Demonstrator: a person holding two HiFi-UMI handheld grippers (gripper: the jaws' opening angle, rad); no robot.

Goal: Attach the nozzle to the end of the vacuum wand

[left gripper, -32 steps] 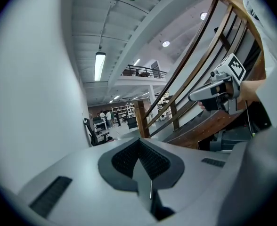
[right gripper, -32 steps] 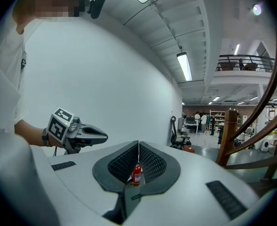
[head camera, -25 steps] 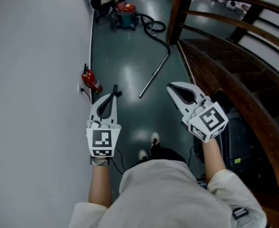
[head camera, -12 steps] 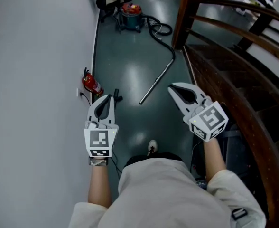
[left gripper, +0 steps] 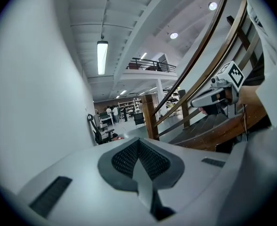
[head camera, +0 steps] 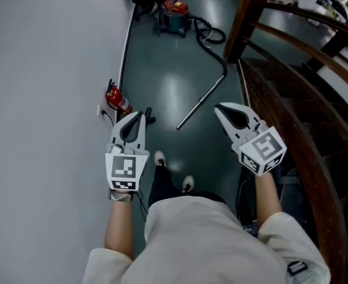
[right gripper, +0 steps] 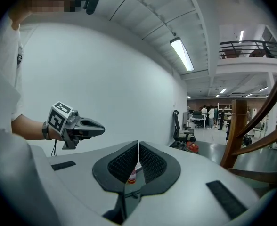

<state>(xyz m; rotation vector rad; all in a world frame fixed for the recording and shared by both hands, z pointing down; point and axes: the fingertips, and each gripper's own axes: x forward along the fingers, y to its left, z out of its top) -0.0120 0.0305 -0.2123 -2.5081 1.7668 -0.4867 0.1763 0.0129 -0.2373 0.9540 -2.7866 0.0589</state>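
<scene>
Head view, near to far. The person stands on the dark floor (head camera: 162, 70), with the shoes (head camera: 159, 158) just ahead of the torso. The left hand-held gripper (head camera: 139, 115) and right hand-held gripper (head camera: 220, 108) are held out side by side. Both point ahead along the corridor between the white wall (head camera: 44, 70) and the wooden stair railing (head camera: 292, 40).

Both are closed and empty. Each gripper view shows the ribbed pads pressed together, with only the distant room beyond. Judgement: they are carried shut because nothing is within reach. This looks like the approach, and the attaching is not begun.

Just past the left tip in the picture, a small dark object (head camera: 150, 119) lies on the floor near the fire extinguisher (head camera: 118, 100). It is too small to tell whether it is the nozzle.

The vacuum wand (head camera: 201, 101) lies flat on the floor, ahead of and between the two grippers and well apart from both. Its free end is the nearer one. The far end bends into the black hose (head camera: 212, 35), which loops back to the vacuum canister (head camera: 175, 9) at the corridor's end. Judgement: with the free end towards the person, that end is the one to fit.
</scene>
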